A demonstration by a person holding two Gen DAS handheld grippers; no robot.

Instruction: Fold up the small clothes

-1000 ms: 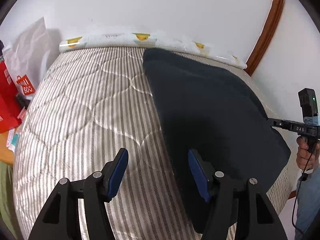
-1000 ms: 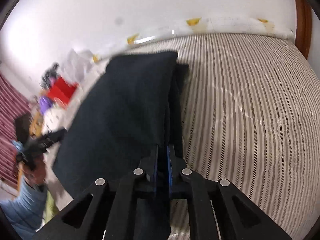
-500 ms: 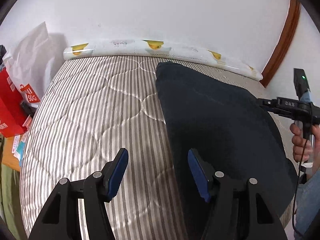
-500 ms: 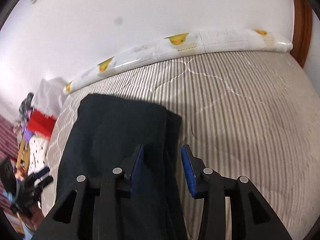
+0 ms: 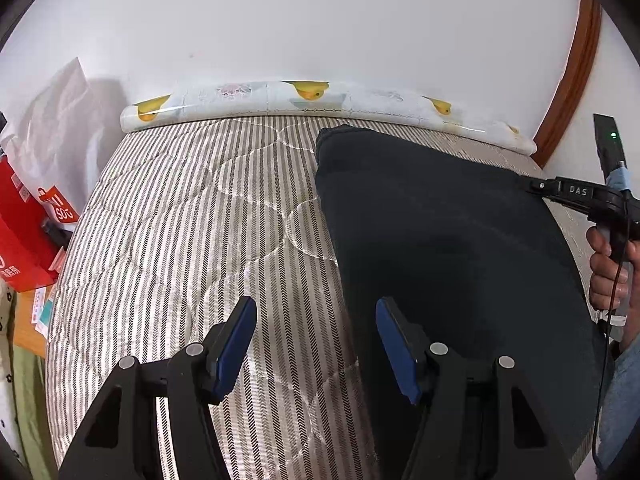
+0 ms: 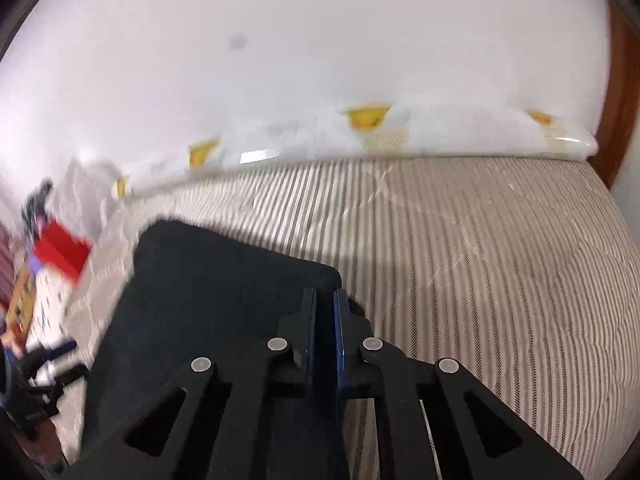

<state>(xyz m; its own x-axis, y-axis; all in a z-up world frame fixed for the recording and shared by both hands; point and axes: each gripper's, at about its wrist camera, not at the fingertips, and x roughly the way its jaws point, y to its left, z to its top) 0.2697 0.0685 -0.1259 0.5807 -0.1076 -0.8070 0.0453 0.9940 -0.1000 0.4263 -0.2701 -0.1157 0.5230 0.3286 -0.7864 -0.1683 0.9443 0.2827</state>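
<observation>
From my left wrist camera I see the left gripper [image 5: 316, 344] with its blue pads apart and nothing between them, hovering over the striped mattress [image 5: 192, 216] at the edge of the dark garment [image 5: 440, 240]. Only this view shows the hand [image 5: 610, 268] on the right tool's handle. On my right camera, blurred, the right gripper [image 6: 325, 320] has just snapped its jaws together; I see no cloth between the pads, which sit over the garment's near right corner. The garment lies flat on the mattress, folded into a dark navy slab, with its far end near the duck-print bolster [image 5: 320, 98].
</observation>
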